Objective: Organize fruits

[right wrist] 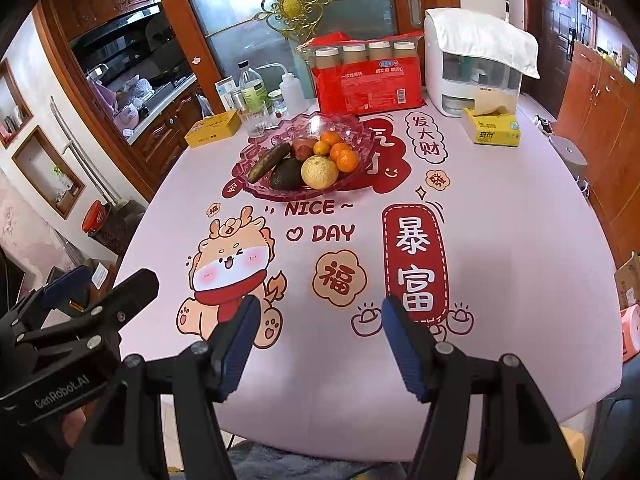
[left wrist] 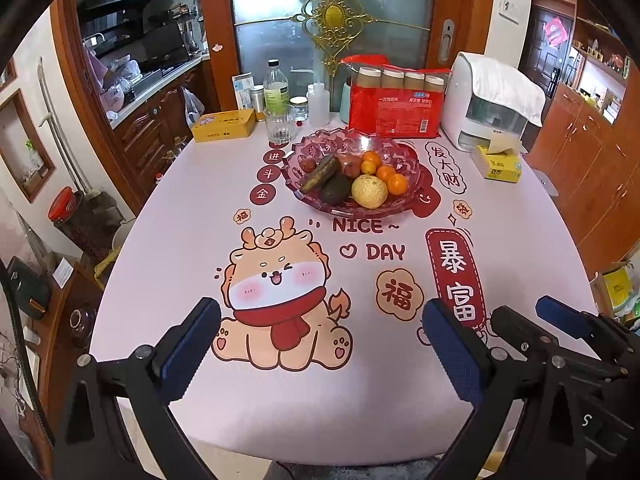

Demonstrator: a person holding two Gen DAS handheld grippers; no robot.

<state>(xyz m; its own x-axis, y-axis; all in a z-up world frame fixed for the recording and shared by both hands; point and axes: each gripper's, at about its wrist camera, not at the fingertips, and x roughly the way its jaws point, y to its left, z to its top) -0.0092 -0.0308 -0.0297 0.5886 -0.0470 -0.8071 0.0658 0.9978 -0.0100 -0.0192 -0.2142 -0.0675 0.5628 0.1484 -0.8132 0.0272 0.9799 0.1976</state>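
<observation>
A pink glass fruit bowl [left wrist: 304,148] [right wrist: 256,152] stands at the middle of the table, toward the far side. It holds several small oranges [left wrist: 386,173] [right wrist: 346,159], a pale yellow round fruit [left wrist: 369,191] [right wrist: 319,172], a dark avocado [left wrist: 335,189] [right wrist: 286,173], a brownish long fruit [left wrist: 320,169] [right wrist: 269,162] and reddish fruits [left wrist: 352,166] [right wrist: 303,147]. My left gripper [left wrist: 320,328] hangs open over the near table edge, nothing between its blue pads. My right gripper [right wrist: 316,320] is open too, empty, just right of the left one. Both are well short of the bowl.
The table [left wrist: 168,248] wears a pink cloth with a cartoon dragon print. Behind the bowl stand a glass [left wrist: 279,124], bottles [left wrist: 276,88], a yellow tin [left wrist: 223,125], a red cup pack [left wrist: 396,96], a white dispenser [left wrist: 486,104] and a yellow tissue box [left wrist: 498,164]. Cabinets flank both sides.
</observation>
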